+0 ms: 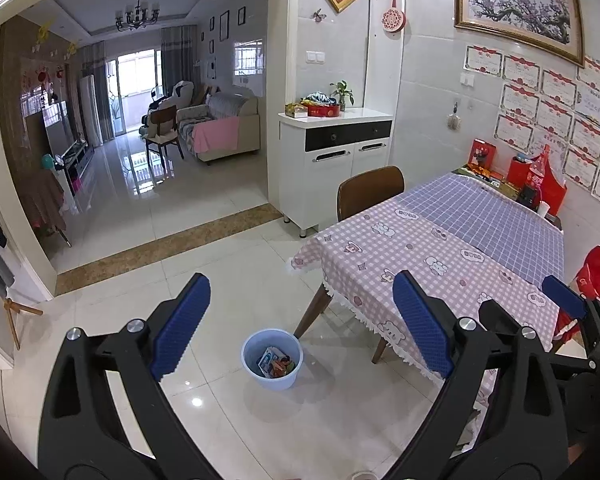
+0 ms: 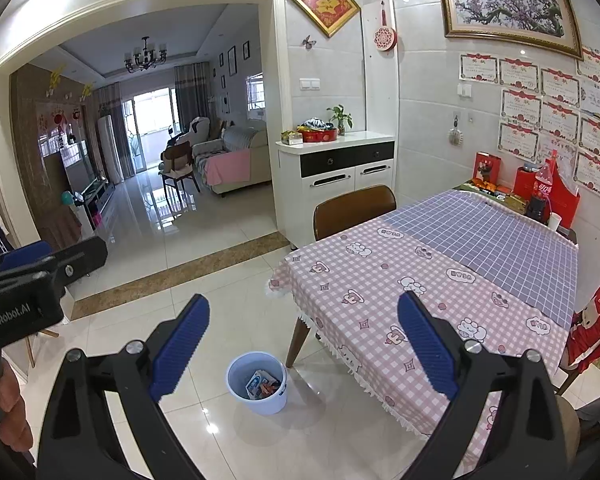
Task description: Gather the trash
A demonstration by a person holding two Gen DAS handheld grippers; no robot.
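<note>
A light blue bin stands on the tiled floor by the table's near corner, with wrappers and scraps inside. It also shows in the right wrist view. My left gripper is open and empty, held high above the bin. My right gripper is open and empty too, beside the left one and above the bin. The right gripper's blue pad shows at the right edge of the left wrist view. The left gripper's body shows at the left of the right wrist view.
A table with a pink and purple checked cloth fills the right side, with a cola bottle and red boxes at its far end. A brown chair stands behind it and a white cabinet by the wall. A red-covered chair is at right.
</note>
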